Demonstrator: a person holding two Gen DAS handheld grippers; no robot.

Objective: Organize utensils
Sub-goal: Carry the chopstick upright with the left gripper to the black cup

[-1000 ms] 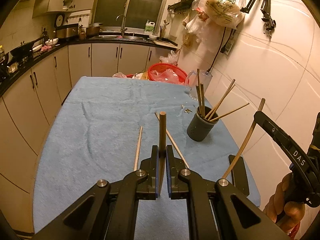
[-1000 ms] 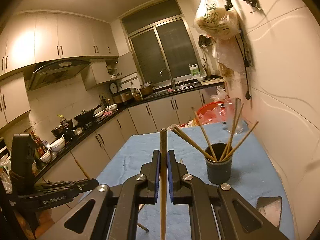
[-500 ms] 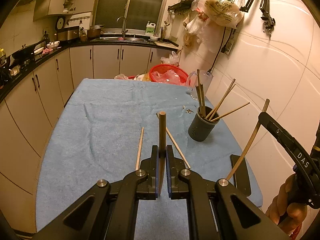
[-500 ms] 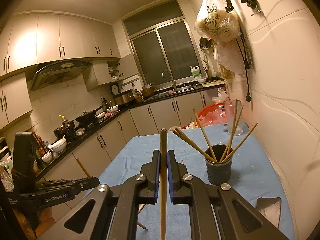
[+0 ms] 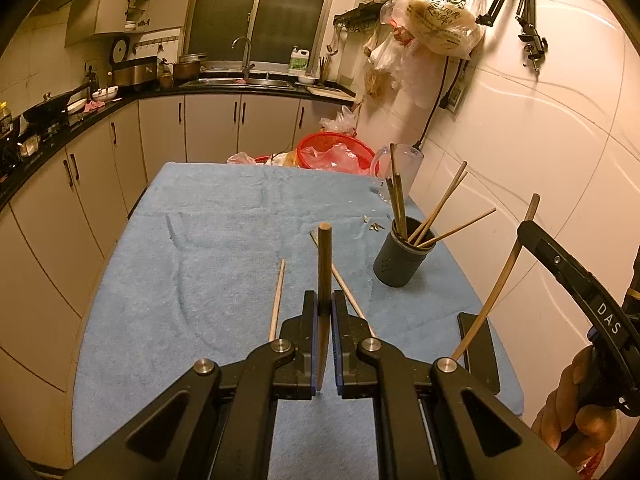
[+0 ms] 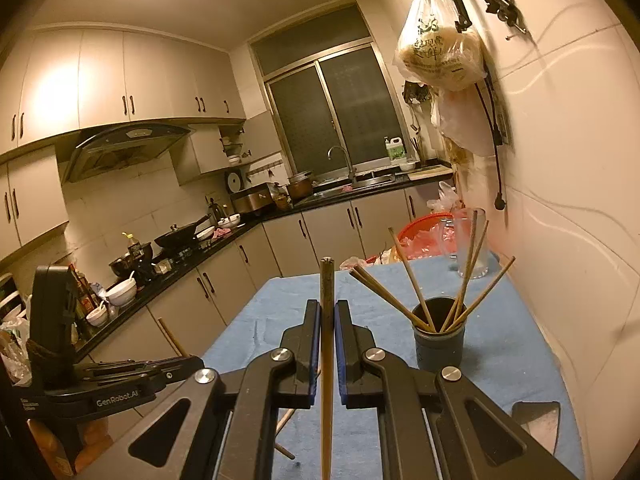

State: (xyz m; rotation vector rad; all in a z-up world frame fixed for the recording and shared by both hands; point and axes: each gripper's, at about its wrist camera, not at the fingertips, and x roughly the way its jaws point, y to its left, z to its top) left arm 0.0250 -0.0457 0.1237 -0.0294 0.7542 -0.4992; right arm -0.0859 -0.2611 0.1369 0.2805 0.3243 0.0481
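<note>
- Both claws are clamped: my left claw (image 5: pixel 325 316) pinches a dark chopstick (image 5: pixel 324 264) that stands up between its fingers, and my right claw (image 6: pixel 327 320) grips a second chopstick (image 6: pixel 326 360) running straight along its fingers.
- Two loose chopsticks lie on the desk just ahead of my left claw, a pale one (image 5: pixel 277 300) to its left and another (image 5: pixel 350 300) slanting off to its right.
- Farther right stands the dark holder cup (image 5: pixel 398 258) (already bristling with chopsticks), well apart from both claws.
- A blue towel (image 5: pixel 208 248) covers the desk, in a kitchen with cream cabinets and a sink under the window.
- A red basket (image 5: pixel 332 152) and a clear jug (image 5: pixel 400 164) sit at the far edge; a black flat object (image 5: pixel 478 356) lies near the right edge.
</note>
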